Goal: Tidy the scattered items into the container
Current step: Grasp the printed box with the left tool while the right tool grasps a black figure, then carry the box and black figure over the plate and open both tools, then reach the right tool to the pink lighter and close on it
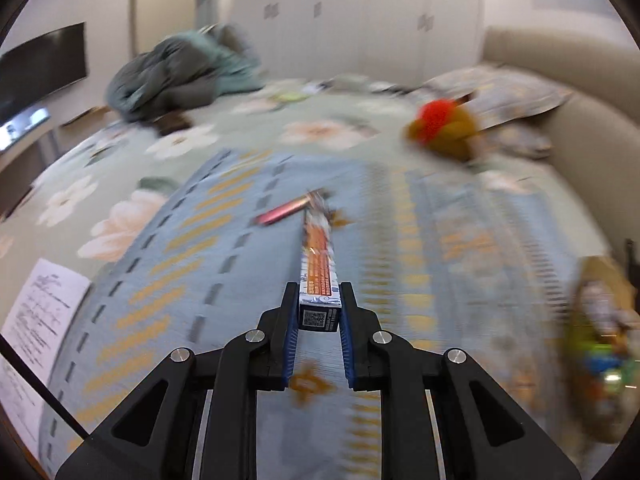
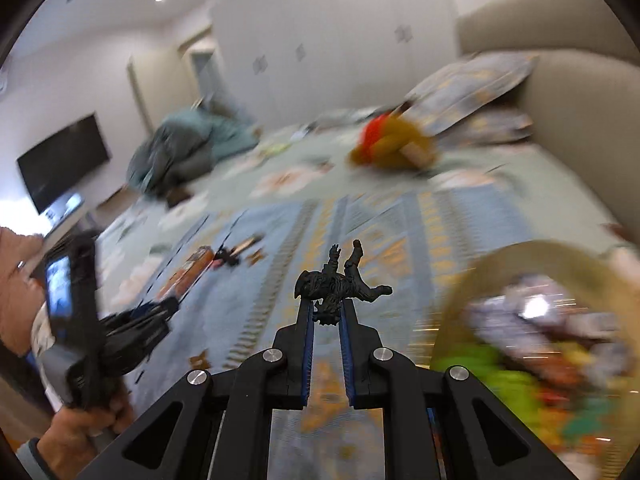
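1. Left gripper [image 1: 319, 312]: pads pinched on the near end of a long orange box [image 1: 319, 276], QR-code end facing the camera. Its long axis runs straight out along my fingers, away from me. It's lifted clear of the blue patterned blanket [image 1: 248, 280].
2. Right gripper [image 2: 326, 312]: closed on a small black figurine [image 2: 340, 284], held at the fingertips, limbs sticking up and to the right.
3. Container: the woven basket [image 2: 460, 292] sits near and to the right, already partly filled with colourful stuff. In the right wrist view it's just beside the right gripper; in the left wrist view the basket [image 1: 588, 280] is at the far right edge, well apart.
4. Key relation, as I judge it: the right hand is the nearer one, so the figurine should go in first with a short move right. The box then has to cross rightward, and its length sticks out forward, so I'd tip it down to clear the rim.
5. Risk: both hands converging on one basket could clash, so stagger them.
6. Left on the blanket: a pink pen-like item [image 1: 280, 212] just beyond the box tip.
7. Farther off: a red-and-brown plush toy [image 1: 444, 128] near the pillows [image 1: 516, 92], a green heap of bedding [image 1: 180, 72] far left, papers [image 1: 36, 316] near left. None of these blocks the route. Frames are motion-blurred, so small details are unclear.
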Demonstrator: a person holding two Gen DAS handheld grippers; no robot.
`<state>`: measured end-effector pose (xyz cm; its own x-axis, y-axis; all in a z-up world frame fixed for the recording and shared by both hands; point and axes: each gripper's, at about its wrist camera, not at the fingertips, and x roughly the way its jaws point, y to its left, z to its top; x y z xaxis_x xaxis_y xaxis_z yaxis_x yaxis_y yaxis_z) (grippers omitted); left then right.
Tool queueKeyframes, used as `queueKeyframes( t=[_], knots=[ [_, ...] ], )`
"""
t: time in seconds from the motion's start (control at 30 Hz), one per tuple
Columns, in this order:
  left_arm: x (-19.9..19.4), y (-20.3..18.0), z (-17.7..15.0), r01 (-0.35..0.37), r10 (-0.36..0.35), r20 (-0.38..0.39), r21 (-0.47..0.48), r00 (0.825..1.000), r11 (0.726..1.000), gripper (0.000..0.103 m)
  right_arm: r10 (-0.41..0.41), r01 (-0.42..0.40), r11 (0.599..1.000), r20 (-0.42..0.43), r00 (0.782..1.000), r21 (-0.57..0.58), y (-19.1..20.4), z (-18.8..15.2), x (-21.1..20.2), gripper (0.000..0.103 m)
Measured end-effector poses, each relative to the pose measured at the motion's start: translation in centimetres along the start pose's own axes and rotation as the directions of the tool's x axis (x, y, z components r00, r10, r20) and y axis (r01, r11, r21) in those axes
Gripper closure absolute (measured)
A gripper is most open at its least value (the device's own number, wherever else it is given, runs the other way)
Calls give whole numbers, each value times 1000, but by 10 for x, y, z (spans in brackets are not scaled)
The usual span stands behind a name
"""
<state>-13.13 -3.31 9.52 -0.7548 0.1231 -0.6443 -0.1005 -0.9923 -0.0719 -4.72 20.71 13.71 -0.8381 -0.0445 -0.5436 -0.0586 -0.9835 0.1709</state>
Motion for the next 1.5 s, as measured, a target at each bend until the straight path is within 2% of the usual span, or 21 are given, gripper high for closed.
queueKeyframes(
  t=[0.07, 0.17, 0.27, 0.33, 0.4, 0.47, 0.5, 0.57, 0.63, 0.67, 0.7, 0.77, 0.8, 0.9, 0.97, 1.1, 1.13, 1.23, 1.3, 1.43, 1.5],
  knots=[
    [-25, -27, 3, 85, -85, 30, 14, 996, 996, 88, -62, 61, 998, 38, 997, 10, -21, 5, -22, 91],
    [-60, -73, 11, 219, -223, 60, 66, 973, 973, 88, -133, 129, 990, 63, 989, 58, -55, 12, -48, 91],
    [-94, -124, 17, 355, -371, 101, 143, 923, 924, 88, -203, 195, 975, 73, 976, 102, -84, 14, -66, 91],
    [-107, -154, 20, 401, -424, 113, 179, 898, 898, 88, -234, 224, 965, 66, 970, 137, -102, 12, -75, 91],
    [-113, -179, 23, 475, -498, 93, 195, 862, 858, 88, -250, 238, 958, 60, 966, 159, -112, 9, -79, 91],
    [-113, -197, 22, 517, -537, 51, 211, 842, 830, 87, -263, 251, 953, 52, 963, 168, -121, 6, -84, 91],
    [-110, -202, 20, 511, -530, 34, 218, 847, 831, 87, -264, 254, 952, 43, 963, 170, -124, 5, -84, 91],
    [-102, -202, 15, 501, -514, 5, 215, 858, 838, 75, -235, 233, 958, -4, 972, 168, -130, 3, -77, 91],
    [-86, -188, 9, 498, -497, -49, 165, 866, 852, 74, -217, 223, 959, -54, 975, 175, -133, -2, -70, 88],
    [-80, -180, 7, 491, -486, -72, 133, 871, 861, 74, -224, 231, 957, -62, 973, 177, -133, -5, -69, 75],
    [-71, -167, 5, 478, -469, -104, 91, 877, 873, 74, -236, 244, 952, -65, 969, 182, -132, -9, -68, 52],
    [-50, -135, 0, 421, -415, -170, -2, 894, 907, 73, -251, 253, 942, -39, 967, 220, -133, -15, -70, 31],
    [-43, -121, -3, 381, -380, -183, -30, 907, 924, 73, -249, 248, 939, -26, 968, 240, -134, -17, -73, 30],
    [-26, -56, -24, 177, -197, -172, -122, 965, 977, 73, -227, 217, 925, -4, 974, 312, -132, -21, -77, 29],
    [-15, -18, -36, 88, -125, -185, -192, 975, 977, 73, -156, 139, 919, 15, 988, 370, -123, -23, -76, 28],
    [4, 46, -56, -21, -68, -245, -347, 967, 938, 73, 32, -35, 931, 13, 999, 364, -83, -19, -54, 26],
    [10, 54, -57, -33, -65, -252, -367, 966, 930, 73, 87, -84, 939, 4, 996, 332, -64, -15, -43, 26],
    [18, 65, -51, -23, -76, -228, -401, 971, 916, 73, 149, -143, 954, -3, 989, 262, -25, -3, -13, 25],
    [27, 62, -39, -3, -81, -203, -381, 976, 925, 73, 169, -165, 951, 8, 986, 263, -1, 13, 12, 25],
    [65, 43, 6, 10, -59, -158, -295, 986, 956, 73, 252, -247, 922, 23, 968, 297, 37, 58, 67, 25],
    [89, 37, 26, 30, -79, -157, -296, 984, 955, 69, 269, -262, 929, 11, 963, 263, 59, 89, 105, 24]
  ],
)
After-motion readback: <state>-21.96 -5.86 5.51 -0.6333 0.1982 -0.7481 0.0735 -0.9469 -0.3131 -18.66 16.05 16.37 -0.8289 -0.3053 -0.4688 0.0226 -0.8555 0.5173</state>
